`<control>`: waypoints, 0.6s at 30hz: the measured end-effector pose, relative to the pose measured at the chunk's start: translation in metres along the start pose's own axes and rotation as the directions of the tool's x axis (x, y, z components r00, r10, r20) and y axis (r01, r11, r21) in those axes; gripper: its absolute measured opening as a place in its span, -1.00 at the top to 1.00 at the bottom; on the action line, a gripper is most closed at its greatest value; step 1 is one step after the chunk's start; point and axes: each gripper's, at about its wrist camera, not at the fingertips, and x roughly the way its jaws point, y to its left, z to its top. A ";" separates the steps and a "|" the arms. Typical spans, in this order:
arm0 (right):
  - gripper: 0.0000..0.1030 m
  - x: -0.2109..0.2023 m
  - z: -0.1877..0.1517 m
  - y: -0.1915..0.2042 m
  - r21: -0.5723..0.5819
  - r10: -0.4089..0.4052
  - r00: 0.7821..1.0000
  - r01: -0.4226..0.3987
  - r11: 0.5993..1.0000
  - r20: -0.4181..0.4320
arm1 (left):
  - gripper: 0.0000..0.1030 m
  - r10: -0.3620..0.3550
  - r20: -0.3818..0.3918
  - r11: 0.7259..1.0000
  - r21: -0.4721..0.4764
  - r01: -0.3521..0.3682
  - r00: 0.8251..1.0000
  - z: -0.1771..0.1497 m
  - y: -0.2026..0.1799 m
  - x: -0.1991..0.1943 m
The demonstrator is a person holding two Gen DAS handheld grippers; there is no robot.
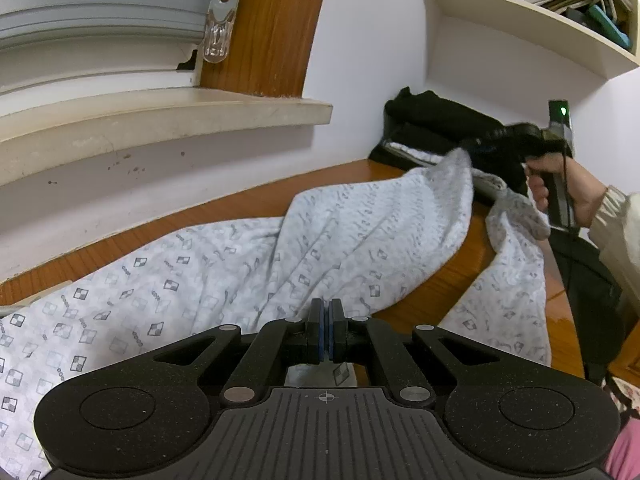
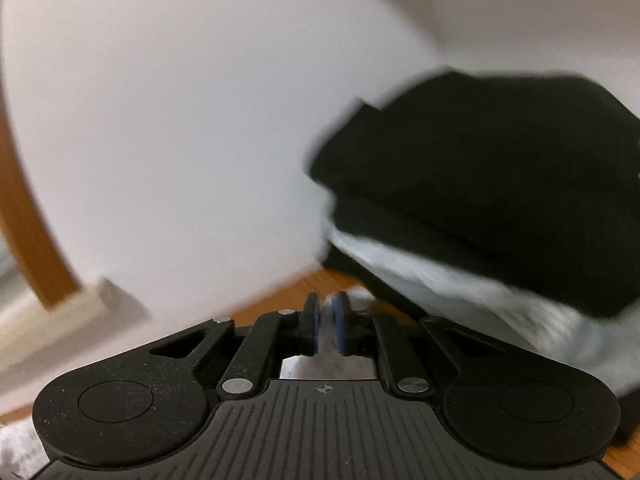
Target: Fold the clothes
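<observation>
Patterned white garment (image 1: 224, 276) spread rumpled across the wooden desk (image 1: 256, 196), one end raised toward the far right corner, a fold drooping over the desk's right edge. Left tongs (image 1: 326, 322) pinched together on a ridge of that garment near the desk's front, blue pads pressed flat with cloth between. Right tongs (image 1: 470, 148) up at the raised end, gripped by a hand (image 1: 560, 188) in a pale sleeve, clamped on the cloth's tip; from their own camera (image 2: 328, 326), blurred pale fabric caught between the blue pads, slightly parted around it. Stack of folded dark clothes (image 1: 436, 124) in the corner against the white wall, a light grey piece (image 2: 420, 276) sandwiched in the stack, just behind the lifted cloth. Stone window sill (image 1: 160, 116) and wooden window frame (image 1: 268, 28) above the desk on the left, blind cord holder (image 1: 219, 24) hanging at the frame. White wall shelf (image 1: 532, 20) crammed with books at upper right
</observation>
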 end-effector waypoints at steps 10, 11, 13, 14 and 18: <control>0.14 -0.004 -0.018 -0.025 -0.029 -0.106 0.987 0.104 0.994 -0.119 | 0.97 0.003 -0.005 1.000 0.005 -0.003 1.000 0.000 0.000 0.001; 0.13 -0.006 -0.022 -0.032 -0.025 -0.111 0.985 0.109 0.994 -0.129 | 0.97 0.003 -0.006 1.000 0.006 -0.003 1.000 0.000 0.000 0.002; 0.06 -0.011 -0.029 -0.044 -0.012 -0.108 0.982 0.107 0.994 -0.155 | 0.97 0.005 -0.010 1.000 0.006 -0.005 1.000 0.000 -0.001 0.002; 0.02 -0.013 -0.032 -0.049 -0.005 -0.102 0.980 0.103 0.995 -0.171 | 0.97 0.006 -0.012 1.000 0.006 -0.006 1.000 0.000 -0.001 0.003; 0.02 -0.018 -0.042 -0.056 0.028 -0.066 0.976 0.074 0.997 -0.210 | 0.97 0.008 -0.015 1.000 0.007 -0.008 1.000 0.000 -0.002 0.004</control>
